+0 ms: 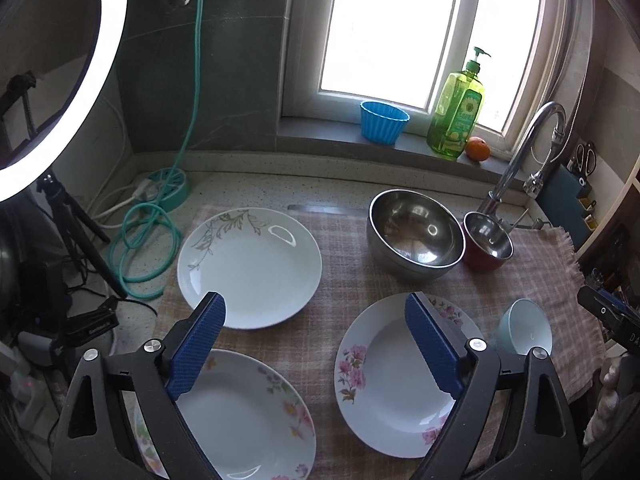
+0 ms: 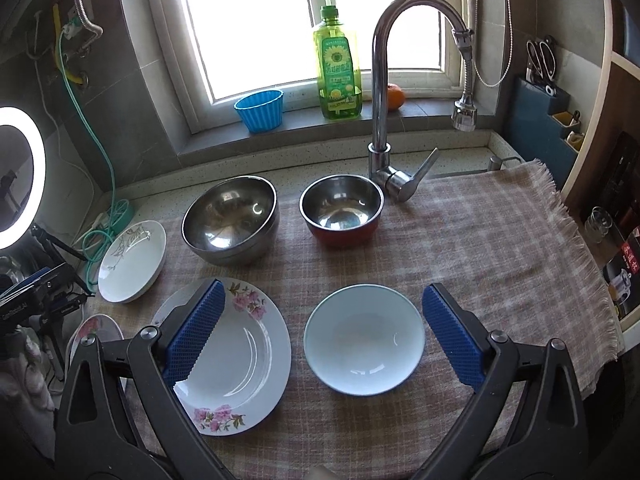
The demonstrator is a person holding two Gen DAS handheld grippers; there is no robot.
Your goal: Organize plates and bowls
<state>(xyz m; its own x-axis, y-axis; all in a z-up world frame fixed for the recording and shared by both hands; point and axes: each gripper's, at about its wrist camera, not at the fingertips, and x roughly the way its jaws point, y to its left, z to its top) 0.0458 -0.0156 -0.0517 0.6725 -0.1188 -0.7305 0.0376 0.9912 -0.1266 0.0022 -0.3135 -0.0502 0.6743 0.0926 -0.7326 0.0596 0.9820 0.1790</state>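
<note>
Three white plates lie on a checked cloth (image 1: 344,240): a leaf-pattern plate (image 1: 250,268) at the back left, a pastel-flower plate (image 1: 248,416) at the front left, and a pink-flower plate (image 1: 396,380) (image 2: 240,356) at the front middle. A light blue bowl (image 2: 364,340) (image 1: 524,330) sits right of the pink-flower plate. A large steel bowl (image 2: 230,220) (image 1: 414,234) and a red-sided steel bowl (image 2: 340,210) (image 1: 488,246) stand behind. My left gripper (image 1: 316,304) is open above the plates. My right gripper (image 2: 324,292) is open, hovering over the blue bowl.
A faucet (image 2: 400,80) rises at the back right. On the window sill stand a blue cup (image 2: 260,110), a green soap bottle (image 2: 338,68) and an orange (image 2: 394,96). A ring light (image 1: 60,72) and green hose (image 1: 148,240) are at the left.
</note>
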